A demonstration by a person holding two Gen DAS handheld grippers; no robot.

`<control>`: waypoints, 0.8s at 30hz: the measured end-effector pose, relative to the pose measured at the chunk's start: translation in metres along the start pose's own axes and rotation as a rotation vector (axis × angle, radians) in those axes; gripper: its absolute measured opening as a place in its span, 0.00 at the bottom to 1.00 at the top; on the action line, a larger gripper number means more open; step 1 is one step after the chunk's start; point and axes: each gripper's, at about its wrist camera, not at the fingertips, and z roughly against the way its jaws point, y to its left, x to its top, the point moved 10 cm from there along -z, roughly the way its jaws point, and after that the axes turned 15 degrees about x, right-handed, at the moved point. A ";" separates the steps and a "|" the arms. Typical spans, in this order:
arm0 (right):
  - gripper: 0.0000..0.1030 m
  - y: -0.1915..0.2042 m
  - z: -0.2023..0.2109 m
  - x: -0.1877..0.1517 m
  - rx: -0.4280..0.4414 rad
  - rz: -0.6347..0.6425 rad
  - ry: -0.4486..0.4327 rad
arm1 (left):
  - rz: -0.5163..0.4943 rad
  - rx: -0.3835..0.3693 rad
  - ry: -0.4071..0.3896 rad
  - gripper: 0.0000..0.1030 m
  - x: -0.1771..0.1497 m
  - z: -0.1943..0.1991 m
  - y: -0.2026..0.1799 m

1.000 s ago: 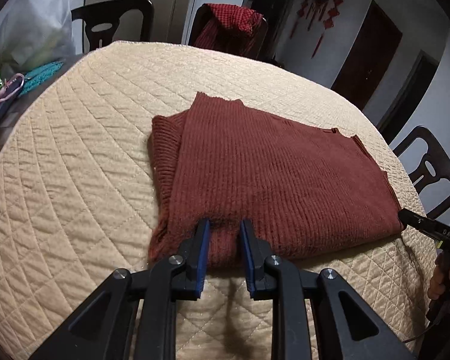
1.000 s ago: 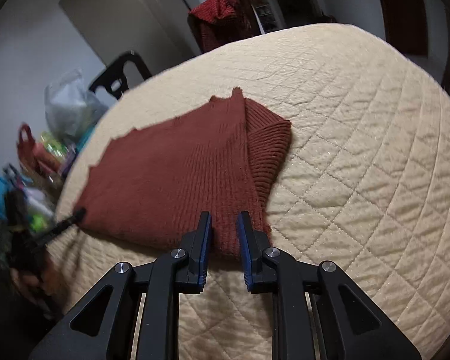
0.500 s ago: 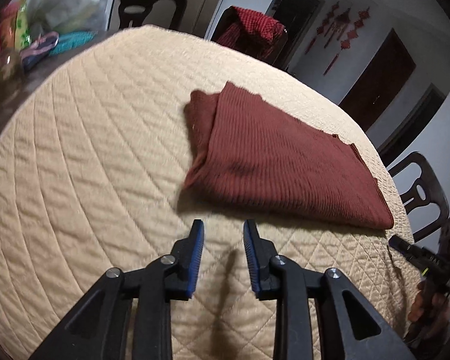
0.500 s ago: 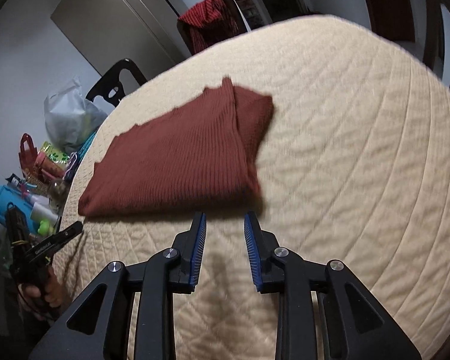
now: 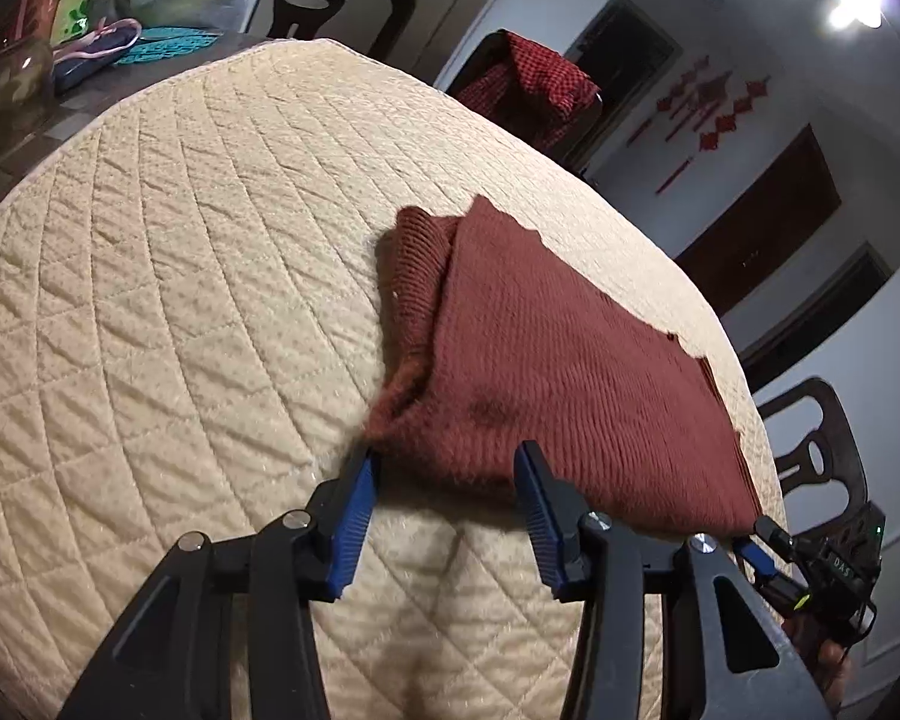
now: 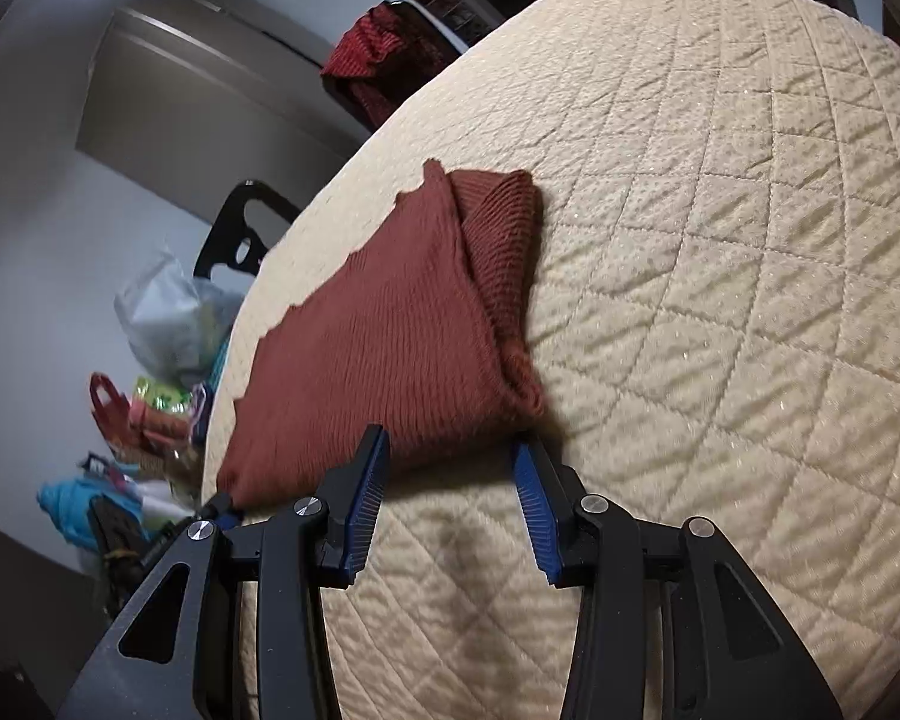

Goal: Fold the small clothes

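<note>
Both tools have let go of the folded sweater [image 5: 546, 354], jaws just spreading.
Left tool [image 5: 444, 501] and right tool [image 6: 447, 489] gape at its near edge.

The only legible writing is showing in the left wrist view: the white letters "DAS" are standing on the black body of the right tongs [image 5: 843, 567], which is sitting at the table's edge just beyond the near corner of the folded rust-red knitted garment [image 5: 570, 360]. Whether more letters are following them cannot be told. Red hanging ornaments [image 5: 714, 114] on the pale wall far behind the garment are appearing too small and blurred to read.
</note>
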 end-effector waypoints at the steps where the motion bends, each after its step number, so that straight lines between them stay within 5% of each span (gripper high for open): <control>1: 0.42 0.000 -0.001 0.002 0.003 -0.007 -0.007 | 0.009 -0.002 0.001 0.48 0.001 -0.001 0.000; 7: 0.42 -0.004 -0.003 0.012 0.016 -0.068 -0.054 | 0.017 0.014 -0.020 0.46 0.007 -0.004 -0.001; 10: 0.40 -0.006 -0.004 0.016 0.017 -0.077 -0.064 | 0.008 0.044 -0.033 0.30 0.009 -0.008 0.001; 13: 0.17 -0.008 -0.007 0.018 -0.002 -0.066 -0.054 | -0.010 0.041 -0.033 0.15 0.008 -0.008 0.000; 24: 0.13 0.014 0.020 0.003 0.031 -0.006 -0.033 | -0.066 -0.003 -0.065 0.12 -0.005 0.035 0.005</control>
